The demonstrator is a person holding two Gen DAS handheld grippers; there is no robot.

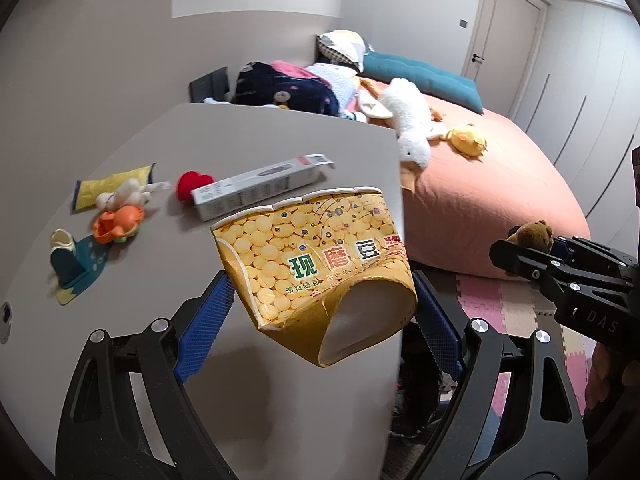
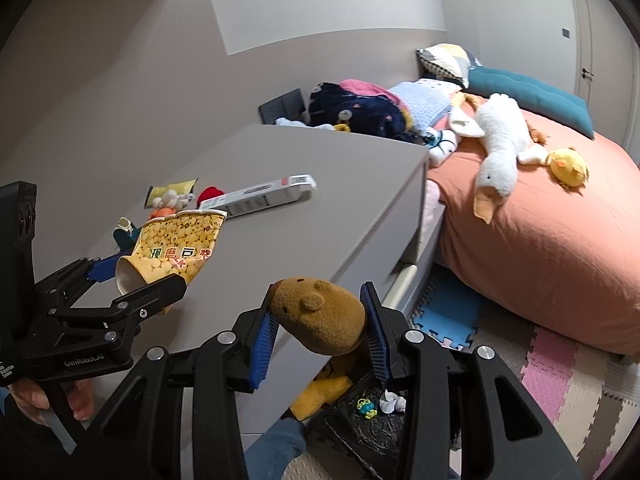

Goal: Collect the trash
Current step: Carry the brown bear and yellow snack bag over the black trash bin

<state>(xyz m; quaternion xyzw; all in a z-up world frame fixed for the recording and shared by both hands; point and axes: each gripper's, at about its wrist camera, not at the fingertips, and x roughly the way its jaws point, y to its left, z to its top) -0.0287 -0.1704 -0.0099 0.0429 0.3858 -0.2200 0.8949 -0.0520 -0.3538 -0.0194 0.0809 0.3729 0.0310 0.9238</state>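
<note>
My left gripper (image 1: 320, 280) is shut on a crushed yellow paper cup (image 1: 316, 256) with green and red print, its blue pads pressing both sides. The cup hangs above the front edge of the grey cabinet top (image 1: 260, 140). In the right wrist view the same cup (image 2: 180, 244) and the left gripper (image 2: 140, 276) appear at the left. My right gripper (image 2: 319, 292) is shut on a brown plush bear (image 2: 320, 316), just right of the cabinet's corner. The left wrist view also shows the right gripper (image 1: 520, 252) and the bear (image 1: 532, 234) at the right edge.
On the cabinet lie a white carton (image 1: 256, 188), a red heart (image 1: 194, 184), a yellow wrapper (image 1: 112, 184), an orange toy (image 1: 118, 226) and a teal piece (image 1: 76, 268). A black bag (image 2: 360, 428) sits open on the floor below. The bed (image 2: 540, 240) with plush toys stands to the right.
</note>
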